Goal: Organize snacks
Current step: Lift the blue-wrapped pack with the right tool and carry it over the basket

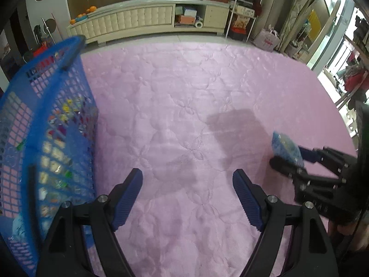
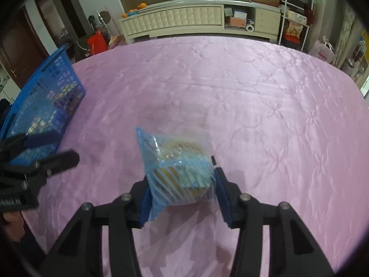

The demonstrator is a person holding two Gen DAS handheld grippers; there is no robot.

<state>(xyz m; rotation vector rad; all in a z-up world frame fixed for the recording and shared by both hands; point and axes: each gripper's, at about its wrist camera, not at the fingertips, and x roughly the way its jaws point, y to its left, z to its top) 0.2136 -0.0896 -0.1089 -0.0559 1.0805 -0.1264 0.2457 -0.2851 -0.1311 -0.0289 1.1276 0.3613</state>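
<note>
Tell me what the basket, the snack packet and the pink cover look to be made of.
Basket: moulded blue plastic, likely rigid; open grid walls with contents showing through.
Snack packet: thin glossy plastic film, part see-through; glints and wrinkles, blue stripes.
Pink cover: soft quilted fabric, probably plush with a slight sheen; stitched flower pattern.

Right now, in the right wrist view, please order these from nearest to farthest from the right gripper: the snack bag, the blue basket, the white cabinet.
1. snack bag: between the right gripper pads.
2. blue basket: far left, on the pink cover.
3. white cabinet: against the back wall.
</note>
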